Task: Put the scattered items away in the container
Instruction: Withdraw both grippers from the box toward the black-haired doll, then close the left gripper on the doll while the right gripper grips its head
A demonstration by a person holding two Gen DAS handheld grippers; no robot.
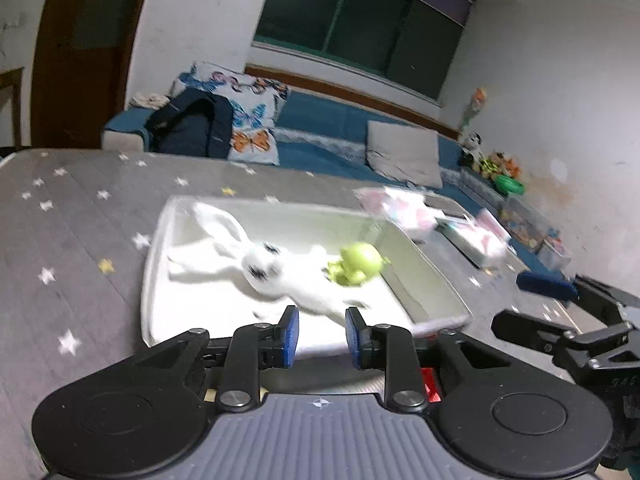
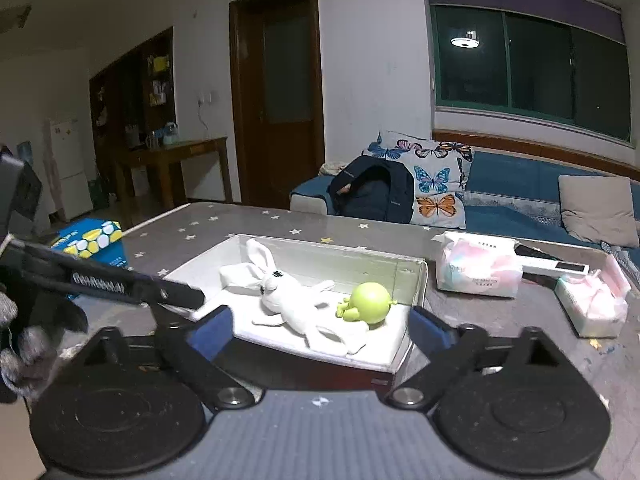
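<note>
A white box (image 2: 416, 280) sits on the grey star-patterned table (image 2: 280, 216). Inside it lie a white plush rabbit (image 2: 288, 300) and a green round toy (image 2: 370, 303). They also show in the left wrist view: the box (image 1: 160, 240), the rabbit (image 1: 260, 268) and the green toy (image 1: 358, 262). My left gripper (image 1: 322, 332) is partly open and empty, at the box's near edge. My right gripper (image 2: 320, 326) is wide open and empty, in front of the box's near wall. The left gripper's body (image 2: 120, 280) shows at the left of the right wrist view.
Two tissue packs (image 2: 478, 266) (image 2: 592, 304) and a white remote-like bar (image 2: 556, 266) lie right of the box. A blue and yellow box (image 2: 92, 240) stands left of the table. A blue sofa (image 2: 520, 184) with cushions and a dark backpack (image 2: 372, 192) is behind.
</note>
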